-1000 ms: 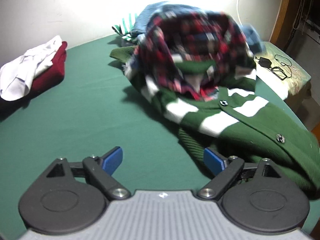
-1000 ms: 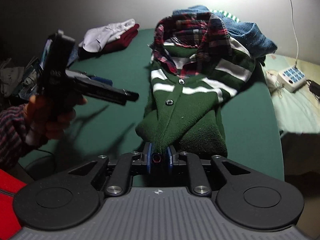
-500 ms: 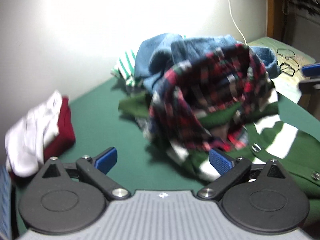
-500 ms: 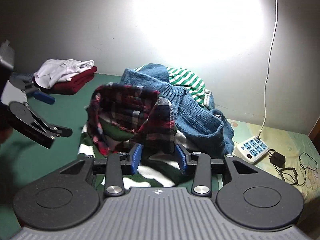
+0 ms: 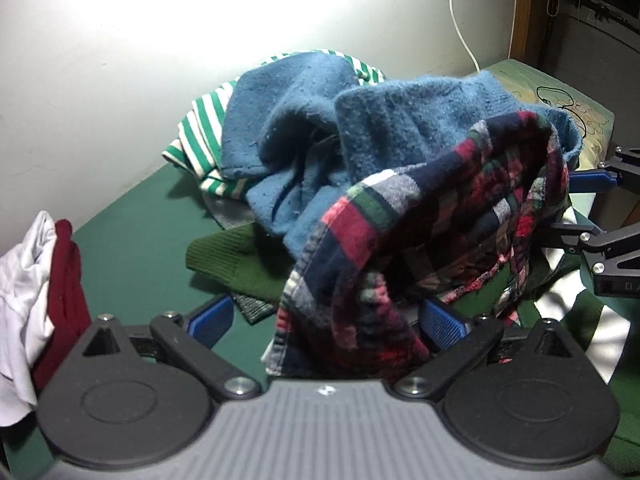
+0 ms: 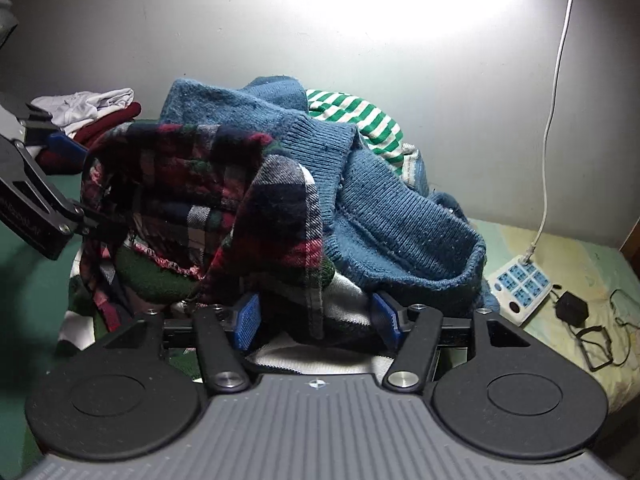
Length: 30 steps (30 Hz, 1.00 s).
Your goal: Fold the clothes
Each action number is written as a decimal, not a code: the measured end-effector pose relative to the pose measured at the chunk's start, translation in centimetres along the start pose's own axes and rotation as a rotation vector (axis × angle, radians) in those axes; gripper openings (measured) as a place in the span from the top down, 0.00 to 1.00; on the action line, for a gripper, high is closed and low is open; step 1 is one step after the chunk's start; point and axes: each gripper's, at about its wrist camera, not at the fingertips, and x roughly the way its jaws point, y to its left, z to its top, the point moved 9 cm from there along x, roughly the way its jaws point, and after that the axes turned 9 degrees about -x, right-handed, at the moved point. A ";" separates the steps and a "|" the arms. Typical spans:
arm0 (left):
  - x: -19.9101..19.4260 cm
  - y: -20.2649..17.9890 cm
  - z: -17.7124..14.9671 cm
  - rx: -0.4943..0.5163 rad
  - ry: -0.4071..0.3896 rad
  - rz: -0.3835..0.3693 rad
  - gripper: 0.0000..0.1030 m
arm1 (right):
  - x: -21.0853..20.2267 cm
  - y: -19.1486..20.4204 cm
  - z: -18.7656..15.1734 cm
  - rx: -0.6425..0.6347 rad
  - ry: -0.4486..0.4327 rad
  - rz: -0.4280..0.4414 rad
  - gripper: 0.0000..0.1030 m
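A heap of clothes covered the green desk (image 5: 132, 240): blue sweater (image 6: 384, 208) behind, plaid shirt (image 5: 420, 240) in front, blocking both views. Both claws were spread, the left claw (image 5: 326, 320) and, just widening, the right claw (image 6: 316, 316), the shirt's edge loose between each.

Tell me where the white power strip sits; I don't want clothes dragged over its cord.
In the right wrist view the white power strip lies at the right, on the pale patterned bedding beside the blue sweater, with a black adapter just right of it.
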 end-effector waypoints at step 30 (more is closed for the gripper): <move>-17.0 -1.9 -11.8 -0.244 -0.155 0.028 0.82 | -17.0 7.8 -2.0 -0.065 -0.129 0.161 0.89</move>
